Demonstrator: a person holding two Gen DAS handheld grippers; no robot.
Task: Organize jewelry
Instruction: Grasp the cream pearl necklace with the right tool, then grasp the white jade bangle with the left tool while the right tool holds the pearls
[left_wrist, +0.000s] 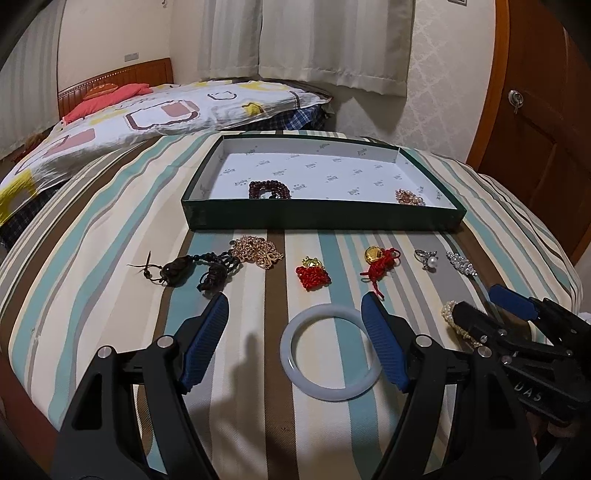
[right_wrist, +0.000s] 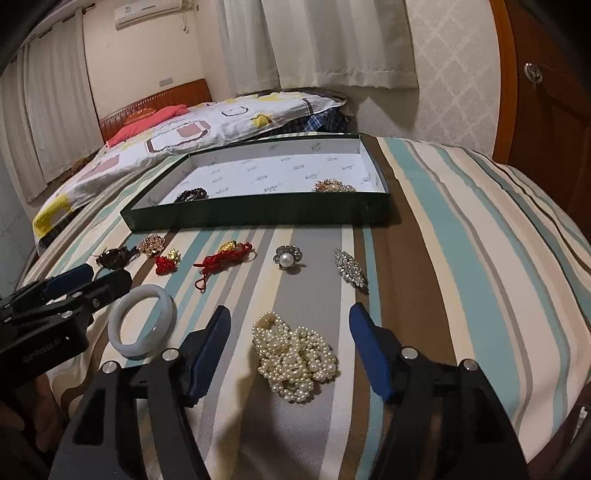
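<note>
I found the work surface to be a striped cloth of teal, cream and brown, with a bed and curtains behind it. At its far side sat a shallow green box with a white printed lining, already containing a dark red bead bracelet toward its left and a gold bead cluster near its right corner. In front of the box, from left to right, I noted a dark beaded cord piece, a gold chain piece touching it, a red knot charm, a second red knot charm with a gold piece, a pearl ring and a crystal brooch. Nearer to me, my left gripper stood with its jaws apart, holding nothing; the pale jade bangle lay flat on the cloth between its fingers, close to the right one. My right gripper likewise had its jaws parted and gripped nothing, and the heaped pearl strand lay on the cloth between its fingers, clear of both.
</note>
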